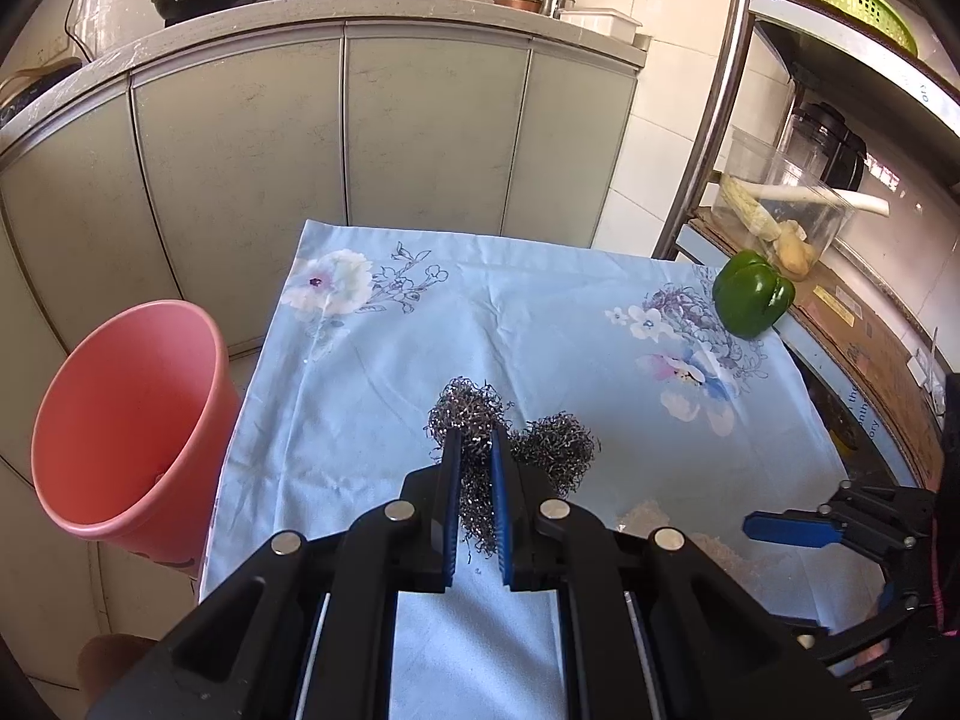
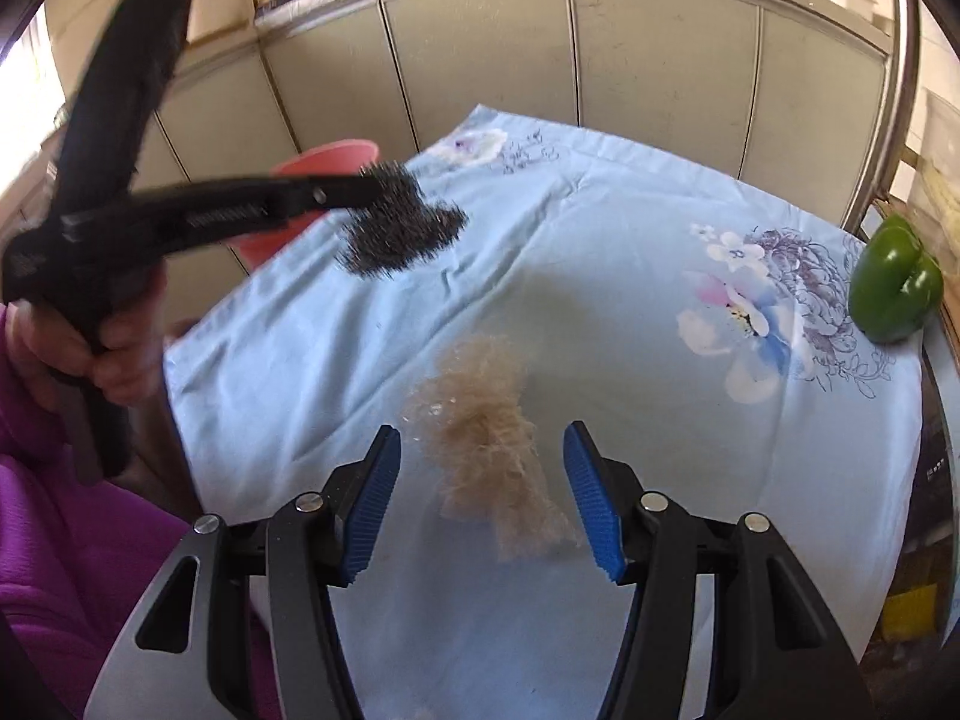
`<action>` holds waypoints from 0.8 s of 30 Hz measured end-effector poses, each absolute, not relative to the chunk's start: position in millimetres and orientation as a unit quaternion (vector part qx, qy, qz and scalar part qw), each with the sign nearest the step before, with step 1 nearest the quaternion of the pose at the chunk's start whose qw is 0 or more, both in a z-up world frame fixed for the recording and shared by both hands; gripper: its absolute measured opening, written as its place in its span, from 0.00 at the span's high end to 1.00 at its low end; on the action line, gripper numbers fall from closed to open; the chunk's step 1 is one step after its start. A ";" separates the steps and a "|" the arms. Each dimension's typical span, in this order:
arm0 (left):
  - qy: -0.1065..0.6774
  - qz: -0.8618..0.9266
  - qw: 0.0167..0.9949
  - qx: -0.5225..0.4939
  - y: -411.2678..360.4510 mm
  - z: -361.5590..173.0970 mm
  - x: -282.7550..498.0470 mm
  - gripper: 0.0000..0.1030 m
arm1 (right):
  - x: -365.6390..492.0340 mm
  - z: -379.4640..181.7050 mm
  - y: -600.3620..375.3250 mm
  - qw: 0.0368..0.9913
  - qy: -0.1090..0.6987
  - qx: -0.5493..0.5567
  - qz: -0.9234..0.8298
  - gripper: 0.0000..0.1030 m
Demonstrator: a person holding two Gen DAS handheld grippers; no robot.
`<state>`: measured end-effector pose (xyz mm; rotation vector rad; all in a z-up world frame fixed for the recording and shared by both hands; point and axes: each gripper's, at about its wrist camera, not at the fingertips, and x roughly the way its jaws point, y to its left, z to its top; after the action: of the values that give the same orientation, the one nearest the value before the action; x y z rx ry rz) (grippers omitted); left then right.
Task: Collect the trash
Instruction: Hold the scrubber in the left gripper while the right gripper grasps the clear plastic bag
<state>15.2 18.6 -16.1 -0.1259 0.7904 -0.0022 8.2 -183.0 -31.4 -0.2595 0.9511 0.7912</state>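
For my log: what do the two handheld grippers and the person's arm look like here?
Both the left gripper and the right gripper have black plastic bodies with silver round pivot bolts and ribbed blue pads on the fingers. The hand is bare, with a magenta fleece sleeve.

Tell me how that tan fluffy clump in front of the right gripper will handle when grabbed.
The tan fluffy clump looks loose and wispy, so it will probably squash flat and weigh very little. Strands may shed onto the blue cloth. The open right gripper likely must close almost fully.
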 end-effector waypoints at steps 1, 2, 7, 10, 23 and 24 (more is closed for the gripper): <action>0.385 -0.001 0.921 -0.062 19.1 -16.4 15.0 0.91 | 8.4 -35.1 -181.1 0.805 0.447 -0.128 0.369 0.44; 0.386 -0.001 0.921 -0.062 19.3 -16.7 14.4 0.91 | 8.2 -38.1 -179.1 0.804 0.448 -0.134 0.368 0.44; 0.386 -0.006 0.920 -0.064 20.6 -18.0 14.6 0.91 | 6.8 -41.9 -182.3 0.805 0.452 -0.122 0.364 0.63; 0.385 -0.010 0.921 -0.064 20.5 -19.2 14.0 0.91 | 3.5 -42.0 -188.3 0.809 0.454 -0.109 0.358 0.67; 0.365 0.005 0.928 -0.077 39.9 -13.4 7.8 0.91 | 17.9 -18.3 -180.1 0.838 0.425 -0.059 0.338 0.70; 0.362 0.007 0.929 -0.079 43.4 -12.5 6.5 0.91 | 20.4 -16.7 -176.9 0.839 0.423 -0.055 0.339 0.70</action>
<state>6.5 43.4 -12.5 -0.1617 0.7426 0.0152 20.4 -176.9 -16.7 -0.1173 0.8940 0.7170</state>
